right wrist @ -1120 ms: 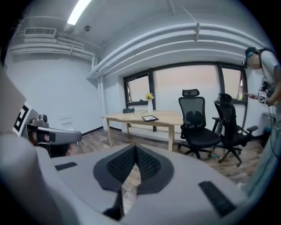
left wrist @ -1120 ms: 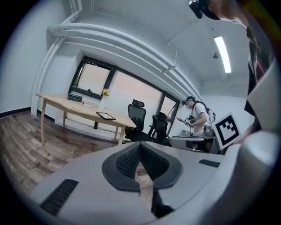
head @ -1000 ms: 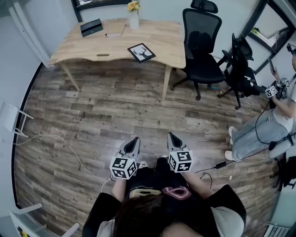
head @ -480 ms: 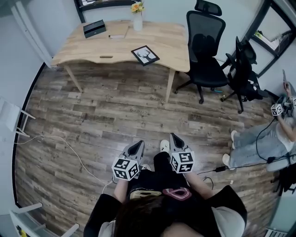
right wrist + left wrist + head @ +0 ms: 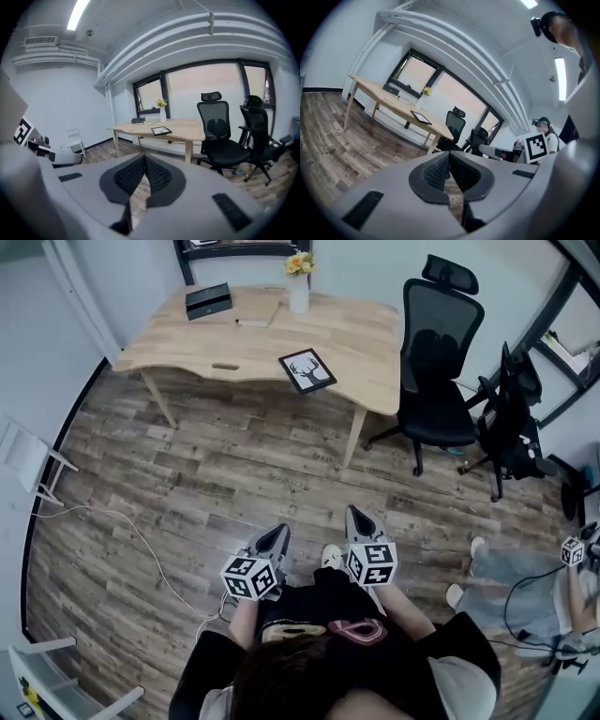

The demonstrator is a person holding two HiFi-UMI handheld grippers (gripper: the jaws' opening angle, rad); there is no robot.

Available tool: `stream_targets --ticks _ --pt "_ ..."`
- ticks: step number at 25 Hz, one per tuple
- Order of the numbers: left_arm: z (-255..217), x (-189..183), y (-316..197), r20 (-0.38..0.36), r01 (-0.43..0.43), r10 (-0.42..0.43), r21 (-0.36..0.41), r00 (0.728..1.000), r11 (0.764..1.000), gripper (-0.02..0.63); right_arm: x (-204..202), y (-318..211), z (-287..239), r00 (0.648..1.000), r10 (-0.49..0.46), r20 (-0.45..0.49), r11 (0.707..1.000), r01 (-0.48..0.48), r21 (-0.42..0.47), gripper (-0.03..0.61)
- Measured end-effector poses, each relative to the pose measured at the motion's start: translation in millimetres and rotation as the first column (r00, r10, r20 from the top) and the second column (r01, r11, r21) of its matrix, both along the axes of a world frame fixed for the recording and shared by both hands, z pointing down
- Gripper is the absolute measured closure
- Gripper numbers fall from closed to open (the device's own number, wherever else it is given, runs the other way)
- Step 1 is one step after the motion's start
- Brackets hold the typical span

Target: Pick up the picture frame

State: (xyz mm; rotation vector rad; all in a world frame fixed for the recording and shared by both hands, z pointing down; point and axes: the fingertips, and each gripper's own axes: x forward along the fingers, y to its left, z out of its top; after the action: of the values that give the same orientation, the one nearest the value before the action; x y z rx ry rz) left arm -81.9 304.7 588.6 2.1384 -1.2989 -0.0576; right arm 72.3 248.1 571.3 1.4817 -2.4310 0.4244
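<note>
Holding both grippers low, ahead of body: left gripper and right gripper, each with jaws pressed together, nothing between. Judged transit posture; no reach due yet. Bare wood floor separates grippers from desk. Picture frame lies flat near desk's front edge, toward right end, well apart from both grippers. Black box and vase at back edge. Versus earlier frames: desk and picture frame lower, larger in head view, so person is closing in. Second person at right mostly out of view.
</note>
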Motion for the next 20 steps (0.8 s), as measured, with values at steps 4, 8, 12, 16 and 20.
stream_targets --ticks 4,8,12,16,20 --pt "-2.1 9.8 -33.5 -0.007 0.062 -0.062 -0.007 0.998 0.998 0.595 7.6 -44.7 -7.7 0.999 -0.038 0.016 0.999 0.038 0.006 0.568" --pt "2.2 21.4 -63.4 0.009 0.108 -0.108 -0.038 0.994 0.993 0.595 13.5 -80.2 -11.8 0.996 -0.092 0.001 0.996 0.092 0.022 0.568" --pt "-4.9 37.7 -94.6 -0.001 0.127 -0.128 -0.03 0.992 0.991 0.595 28.7 -107.4 -15.3 0.993 -0.117 -0.004 0.993 0.117 0.032 0.568" --pt "-7.5 60.5 -121.1 0.058 0.122 -0.121 -0.012 0.991 0.993 0.595 48.9 -127.9 -11.6 0.991 -0.133 -0.025 0.991 0.133 0.025 0.568" --pt "9.6 81.4 -142.6 0.093 0.164 -0.156 -0.082 0.983 0.983 0.595 65.8 -142.2 -7.5 0.986 -0.159 -0.05 0.987 0.16 0.02 0.568"
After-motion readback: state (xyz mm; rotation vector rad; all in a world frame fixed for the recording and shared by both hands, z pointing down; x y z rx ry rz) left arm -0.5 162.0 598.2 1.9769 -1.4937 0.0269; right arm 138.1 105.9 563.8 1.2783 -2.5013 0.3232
